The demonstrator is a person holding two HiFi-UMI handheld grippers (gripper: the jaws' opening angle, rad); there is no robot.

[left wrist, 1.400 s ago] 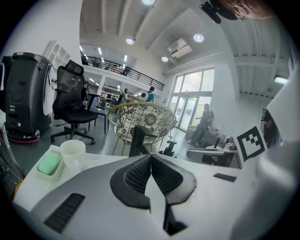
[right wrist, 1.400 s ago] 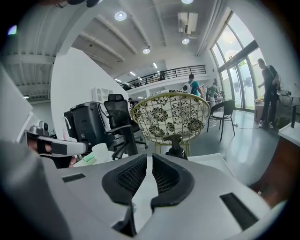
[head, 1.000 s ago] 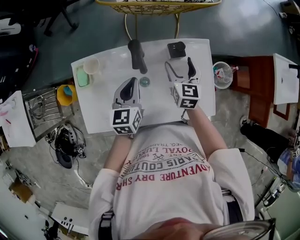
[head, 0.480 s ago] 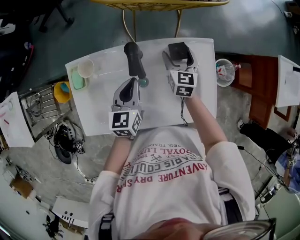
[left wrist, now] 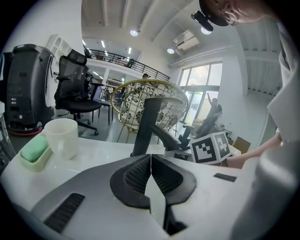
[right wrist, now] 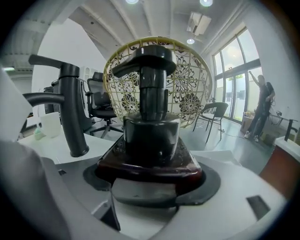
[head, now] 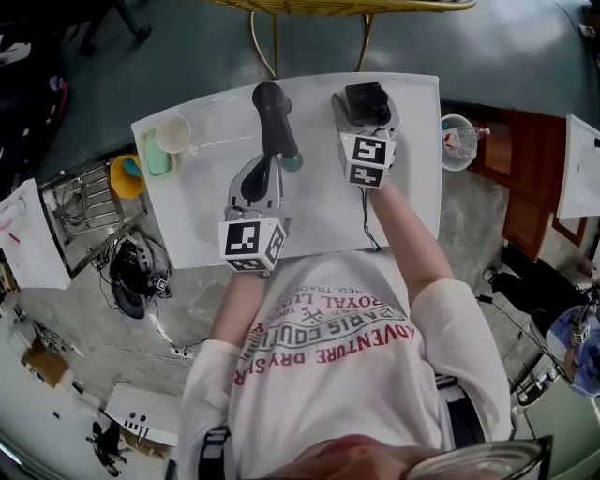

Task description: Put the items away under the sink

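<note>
A dark pump bottle [head: 364, 101] stands at the far right of the white counter [head: 206, 220]. My right gripper [head: 366, 114] is closed around its base; in the right gripper view the bottle [right wrist: 150, 126] fills the space between the jaws of my right gripper [right wrist: 150, 185]. My left gripper [head: 265, 171] is shut and holds nothing, just in front of the black faucet [head: 272, 117]. In the left gripper view the left gripper's [left wrist: 150, 157] pads meet, with the faucet [left wrist: 150, 126] right behind them. A white cup [head: 172, 134] and a green soap bar in a dish [head: 156, 155] sit at the far left corner.
A small teal round thing [head: 292, 161] lies by the faucet base. A yellow wicker chair [head: 337, 7] stands beyond the counter. A yellow container [head: 128, 183] and a metal rack [head: 84, 211] are on the floor at left, a clear tub [head: 457, 141] and wooden cabinet [head: 516, 178] at right.
My right gripper moved forward from the counter's middle to the pump bottle, and its jaws closed around it. The left gripper stayed shut near the faucet.
</note>
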